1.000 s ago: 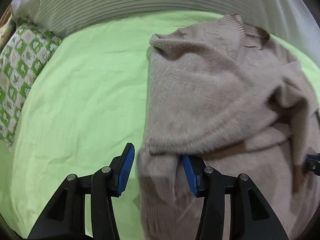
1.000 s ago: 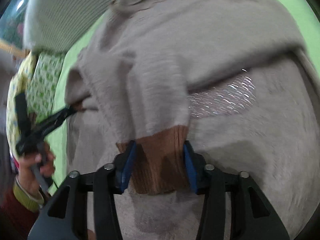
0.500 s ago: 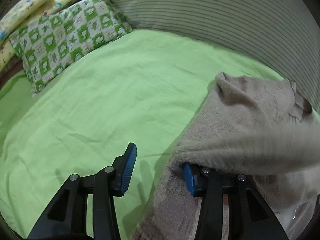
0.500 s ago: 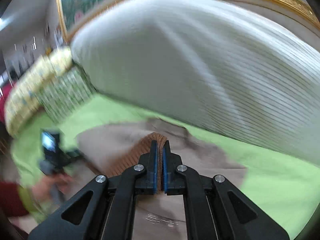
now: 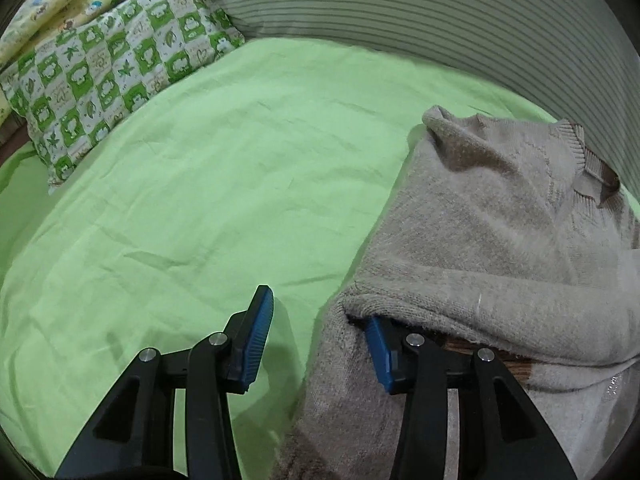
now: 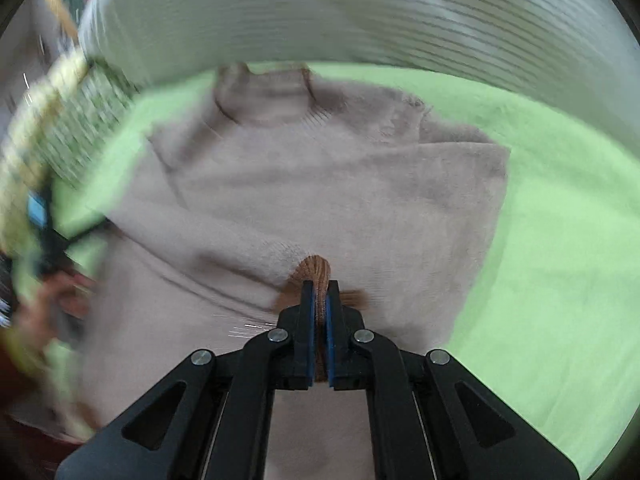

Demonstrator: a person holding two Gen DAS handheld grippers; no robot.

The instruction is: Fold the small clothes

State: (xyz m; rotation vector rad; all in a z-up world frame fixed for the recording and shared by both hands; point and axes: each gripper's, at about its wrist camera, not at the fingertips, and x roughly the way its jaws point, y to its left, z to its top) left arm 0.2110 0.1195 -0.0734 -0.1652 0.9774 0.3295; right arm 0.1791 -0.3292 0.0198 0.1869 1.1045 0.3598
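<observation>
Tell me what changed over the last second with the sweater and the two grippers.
The right gripper closed on the brown cuff, which earlier sat loose between its open fingers, and carried the sleeve across the beige sweater. The left gripper stayed open at the sweater's edge on the green sheet.

a bed [image 5: 208, 184] fills the place, covered with a light green sheet [image 5: 160, 240] that has soft wrinkles in it. at the far end of the bed stands a big pale padded headboard [image 5: 420, 12] with thin lines running across it. a pillow [image 5: 104, 76] with green and white squares rests in the corner, and a yellow pillow [image 5: 52, 4] with little pictures lies behind it.
</observation>
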